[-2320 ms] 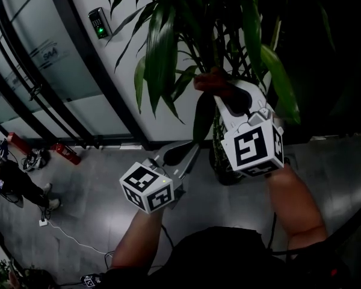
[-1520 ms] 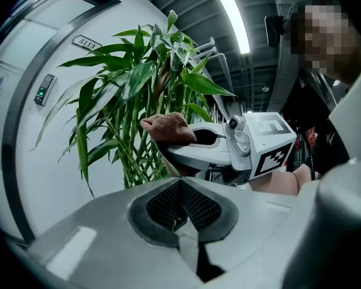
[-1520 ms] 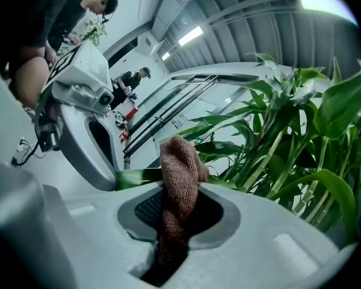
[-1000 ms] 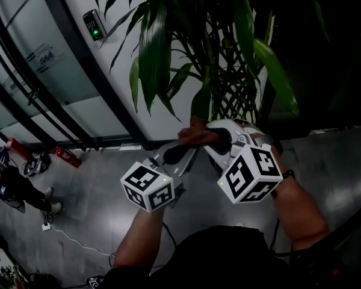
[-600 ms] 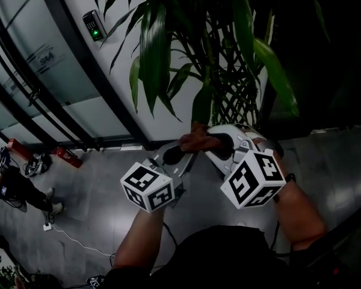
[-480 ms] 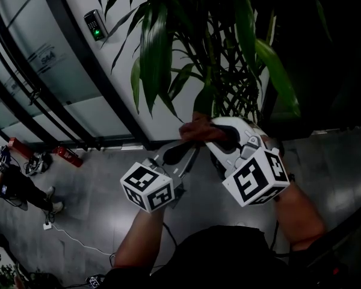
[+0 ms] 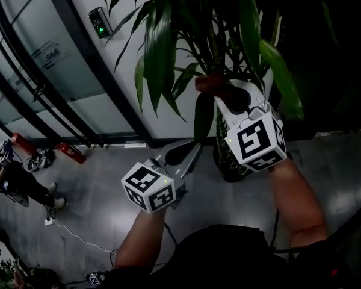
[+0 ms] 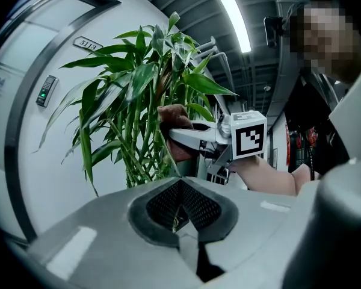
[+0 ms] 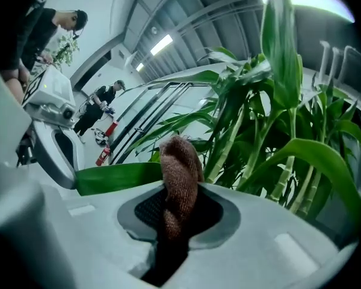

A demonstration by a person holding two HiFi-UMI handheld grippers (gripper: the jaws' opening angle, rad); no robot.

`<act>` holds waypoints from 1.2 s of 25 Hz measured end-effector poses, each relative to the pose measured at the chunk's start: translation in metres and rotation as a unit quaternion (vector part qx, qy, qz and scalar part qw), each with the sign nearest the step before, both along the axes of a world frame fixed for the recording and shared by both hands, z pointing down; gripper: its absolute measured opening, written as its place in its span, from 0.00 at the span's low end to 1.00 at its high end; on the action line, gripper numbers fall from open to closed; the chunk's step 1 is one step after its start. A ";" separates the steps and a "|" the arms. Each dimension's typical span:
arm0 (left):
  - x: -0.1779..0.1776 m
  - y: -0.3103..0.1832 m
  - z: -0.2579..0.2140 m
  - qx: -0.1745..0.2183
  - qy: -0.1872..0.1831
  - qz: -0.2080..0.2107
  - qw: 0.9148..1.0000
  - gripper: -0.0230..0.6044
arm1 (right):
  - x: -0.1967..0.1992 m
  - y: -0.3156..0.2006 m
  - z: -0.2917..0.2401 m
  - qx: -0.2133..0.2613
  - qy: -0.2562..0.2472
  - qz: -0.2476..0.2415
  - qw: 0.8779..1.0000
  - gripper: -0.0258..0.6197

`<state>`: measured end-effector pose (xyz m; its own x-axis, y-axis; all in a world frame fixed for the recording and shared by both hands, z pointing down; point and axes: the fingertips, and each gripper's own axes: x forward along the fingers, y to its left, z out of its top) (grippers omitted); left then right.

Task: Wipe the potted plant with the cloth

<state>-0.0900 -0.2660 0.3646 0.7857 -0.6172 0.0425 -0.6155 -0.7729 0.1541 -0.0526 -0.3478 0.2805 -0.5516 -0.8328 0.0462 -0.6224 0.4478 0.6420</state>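
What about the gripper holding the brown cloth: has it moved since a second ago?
Yes. The right gripper with the cloth went up: from level with the dark strip at the wall's foot to well above it.

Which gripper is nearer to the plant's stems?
Right. The right gripper, jaws shut on the cloth, is up among the leaves, close beside the stems. The left gripper sits lower and further back from them, jaws shut.

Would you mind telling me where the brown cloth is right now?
The cloth is clamped in the right gripper, upper centre-right of the head view, among the potted plant's leaves, above the shut left gripper.
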 end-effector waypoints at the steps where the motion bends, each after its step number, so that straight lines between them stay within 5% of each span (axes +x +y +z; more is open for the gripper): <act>1: 0.000 0.000 0.000 0.000 0.000 -0.001 1.000 0.07 | -0.002 0.001 0.003 -0.001 0.009 -0.001 1.000 0.14; 16: 0.002 0.002 -0.001 0.003 -0.008 0.003 1.000 0.06 | -0.033 0.043 0.062 -0.048 0.110 -0.062 0.991 0.14; 30: 0.004 0.002 -0.001 0.008 -0.012 0.011 1.000 0.07 | -0.033 0.101 0.085 -0.163 0.101 -0.145 0.971 0.14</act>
<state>-0.0863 -0.2640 0.3631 0.7979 -0.6006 0.0513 -0.6017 -0.7887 0.1262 -0.0855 -0.2466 0.3653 -0.7135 -0.5660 0.4130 -0.3155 0.7858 0.5319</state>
